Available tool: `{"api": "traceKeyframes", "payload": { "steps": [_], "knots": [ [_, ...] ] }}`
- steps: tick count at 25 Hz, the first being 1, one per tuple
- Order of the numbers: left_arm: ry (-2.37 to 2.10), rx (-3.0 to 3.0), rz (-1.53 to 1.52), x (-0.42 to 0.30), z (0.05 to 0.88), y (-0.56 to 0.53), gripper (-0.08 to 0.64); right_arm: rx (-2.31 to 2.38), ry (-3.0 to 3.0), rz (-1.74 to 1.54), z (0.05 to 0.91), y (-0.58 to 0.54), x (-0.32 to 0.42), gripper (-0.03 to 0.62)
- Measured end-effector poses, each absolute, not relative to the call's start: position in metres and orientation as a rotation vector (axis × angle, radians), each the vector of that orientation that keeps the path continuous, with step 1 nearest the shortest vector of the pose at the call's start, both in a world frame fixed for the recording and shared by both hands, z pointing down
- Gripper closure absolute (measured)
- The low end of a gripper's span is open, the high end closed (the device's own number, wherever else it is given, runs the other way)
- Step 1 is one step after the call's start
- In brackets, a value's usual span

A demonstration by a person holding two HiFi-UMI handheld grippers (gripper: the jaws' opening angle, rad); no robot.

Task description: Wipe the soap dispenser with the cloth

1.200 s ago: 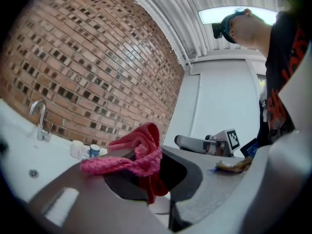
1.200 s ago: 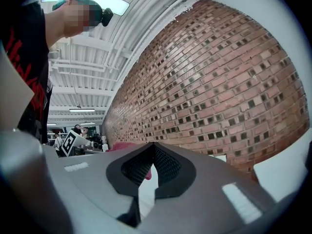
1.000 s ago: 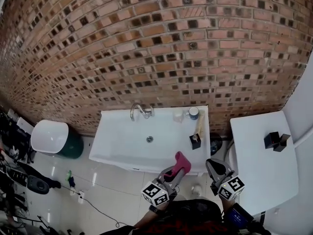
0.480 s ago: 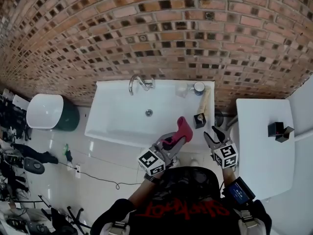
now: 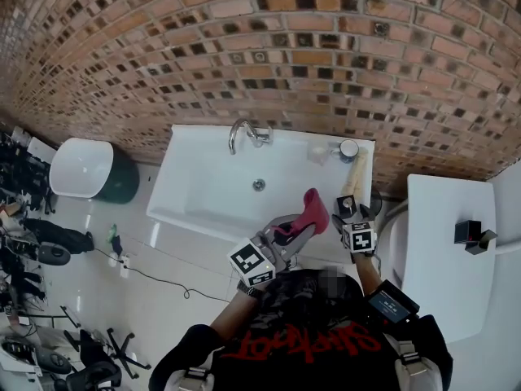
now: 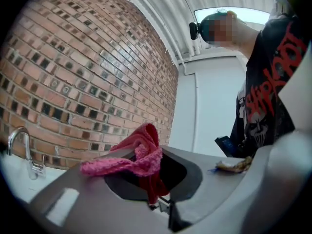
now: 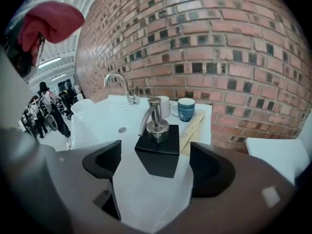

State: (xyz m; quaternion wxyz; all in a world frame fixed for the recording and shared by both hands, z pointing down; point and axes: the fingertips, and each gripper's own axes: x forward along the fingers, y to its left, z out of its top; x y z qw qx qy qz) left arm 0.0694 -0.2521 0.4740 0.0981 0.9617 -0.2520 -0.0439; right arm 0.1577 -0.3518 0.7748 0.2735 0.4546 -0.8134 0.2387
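Observation:
The soap dispenser (image 7: pixel 157 143) is a black cube with a chrome pump, standing on the right rim of the white sink (image 7: pixel 105 121). My right gripper (image 7: pixel 157 168) points down at it, jaws opening wide. The dispenser stands just ahead of the two pads, which do not touch it. In the head view the right gripper (image 5: pixel 347 220) covers most of the dispenser (image 5: pixel 348 204). My left gripper (image 5: pixel 295 230) hovers over the sink's front edge, shut on a pink cloth (image 5: pixel 313 208). In the left gripper view the cloth (image 6: pixel 141 155) bunches up out of the jaws.
A chrome faucet (image 5: pixel 244 133) stands at the back of the sink. A blue mug (image 7: pixel 185 109), a white cup (image 7: pixel 163 105) and a pale wooden strip (image 7: pixel 192 128) sit behind the dispenser. The brick wall is close behind. A white counter (image 5: pixel 448 251) lies to the right.
My right gripper has dropped and moved forward to the soap dispenser, and its jaws have gone from shut to wide apart. The left gripper, still holding the cloth, has shifted slightly towards the dispenser.

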Motion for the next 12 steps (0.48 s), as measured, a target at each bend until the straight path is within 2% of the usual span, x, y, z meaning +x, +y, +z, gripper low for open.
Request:
{"api": "traceKeyframes", "payload": {
  "steps": [4, 12],
  "knots": [
    [-0.722, 2.813, -0.150, 0.069, 0.473, -0.255, 0.520, 1.270, -2.136, 0.574, 0.791, -0.370, 0.154, 0.266],
    [-0.689, 2.771, -0.222, 0.060, 0.473, -0.258, 0.518, 1.197, -2.097, 0.576, 0.812, -0.381, 0.146, 0.256]
  ]
}}
